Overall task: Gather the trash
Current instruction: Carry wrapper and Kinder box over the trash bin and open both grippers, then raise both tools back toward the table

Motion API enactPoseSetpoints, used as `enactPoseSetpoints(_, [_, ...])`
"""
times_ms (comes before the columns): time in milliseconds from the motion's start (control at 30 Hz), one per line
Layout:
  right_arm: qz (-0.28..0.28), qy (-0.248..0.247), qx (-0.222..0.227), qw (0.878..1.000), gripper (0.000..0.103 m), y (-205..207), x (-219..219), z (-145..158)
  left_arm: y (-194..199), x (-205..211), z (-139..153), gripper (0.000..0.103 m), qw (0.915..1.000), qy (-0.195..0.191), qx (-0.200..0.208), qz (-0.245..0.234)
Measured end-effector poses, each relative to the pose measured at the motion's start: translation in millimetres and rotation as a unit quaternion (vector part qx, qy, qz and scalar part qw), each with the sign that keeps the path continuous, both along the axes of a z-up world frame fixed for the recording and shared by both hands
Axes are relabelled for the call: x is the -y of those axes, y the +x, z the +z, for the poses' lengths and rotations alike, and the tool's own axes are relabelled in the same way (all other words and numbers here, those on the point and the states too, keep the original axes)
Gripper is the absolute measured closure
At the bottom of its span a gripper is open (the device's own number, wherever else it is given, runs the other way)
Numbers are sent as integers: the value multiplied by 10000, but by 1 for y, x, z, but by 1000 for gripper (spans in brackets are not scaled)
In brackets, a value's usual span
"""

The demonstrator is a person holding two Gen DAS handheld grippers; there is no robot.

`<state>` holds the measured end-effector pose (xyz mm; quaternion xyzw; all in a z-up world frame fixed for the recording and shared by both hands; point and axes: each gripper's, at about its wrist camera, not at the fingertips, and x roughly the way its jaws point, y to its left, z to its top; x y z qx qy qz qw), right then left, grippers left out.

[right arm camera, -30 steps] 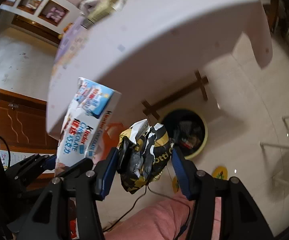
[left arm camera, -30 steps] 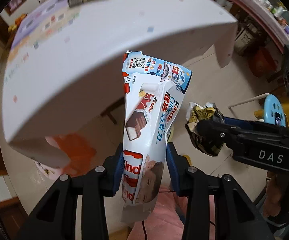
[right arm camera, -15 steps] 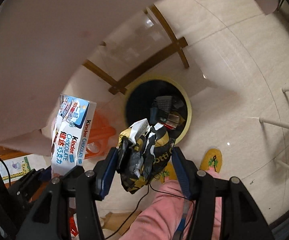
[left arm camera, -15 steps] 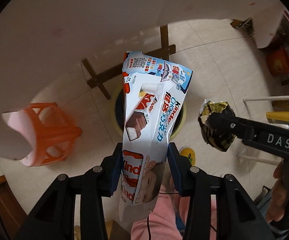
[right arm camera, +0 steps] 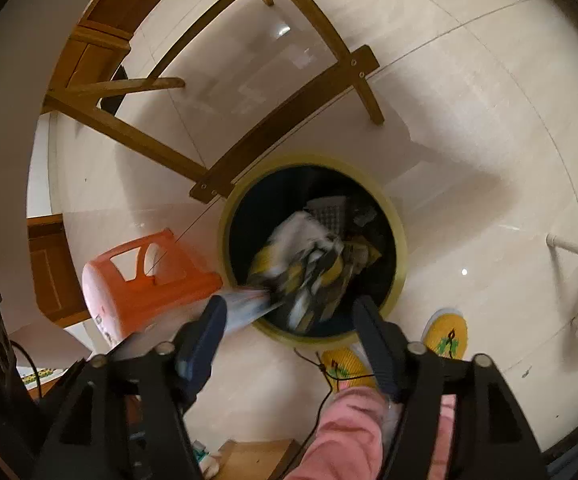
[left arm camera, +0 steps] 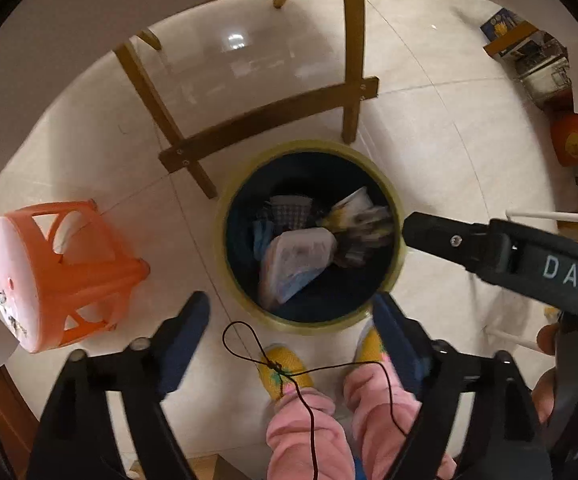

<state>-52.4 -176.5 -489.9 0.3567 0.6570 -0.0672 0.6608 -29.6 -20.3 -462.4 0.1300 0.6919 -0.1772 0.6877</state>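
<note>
A: What do the left tongs [left arm camera: 289, 312] hold?

B: Nothing. Their jaws have just been opening and now stand wide apart, pointing straight down over the trash bin [left arm camera: 397, 216] on the floor. The white chocolate wrapper [left arm camera: 295, 264] is free of them, blurred, inside the ring of the bin's rim.

A: And the right tongs [right arm camera: 287, 320]?

B: The same: their jaws have just been opening and stand well apart. The black and yellow wrapper [right arm camera: 309, 272] is blurred, in front of the fingertips and over the bin's mouth, and the pads do not press on it. I cannot tell if it already lies on the other trash.

A: What is around the bin?

B: An orange stool [left arm camera: 65, 272] lies on its side to the left, wooden legs [left arm camera: 265, 120] cross behind the bin, and the person's yellow slippers [right arm camera: 447, 336] with pink trouser legs [left arm camera: 305, 432] are just beside its near rim.
</note>
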Motion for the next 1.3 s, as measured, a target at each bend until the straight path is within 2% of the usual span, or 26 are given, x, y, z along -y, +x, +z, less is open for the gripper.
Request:
enactPoseSetpoints(100, [-39, -37, 120, 9999, 31, -1, -1, 3, 2, -7, 8, 5, 9998, -24, 180, 37])
enactPoseSetpoints(400, [52, -223, 367, 9991, 31, -9, -6, 24, -6, -21, 58, 1, 9977, -149, 615, 233])
enactPoseSetpoints(533, [31, -239, 413, 9989, 31, -16, -8, 41, -12, -32, 95, 1, 9964, -313, 704, 364])
enactPoseSetpoints(667, [-44, -185, 538, 9984, 31, -25, -8, 72, -22, -41, 139, 1, 9951, -515, 712, 460])
enactPoseSetpoints(867, [143, -195, 865, 9960, 31, -41, -16, 141, -38, -53, 214, 1, 9931, -708, 802, 486])
enactPoseSetpoints(1033, [332, -340, 1230, 9913, 31, -55, -22, 215, -50, -65, 278, 1, 9891, -909, 1096, 382])
enactPoseSetpoints(1300, [448, -793, 1974, 9761, 31, -60, -22, 327, -51, -87, 377, 1, 9742, -1351, 1778, 339])
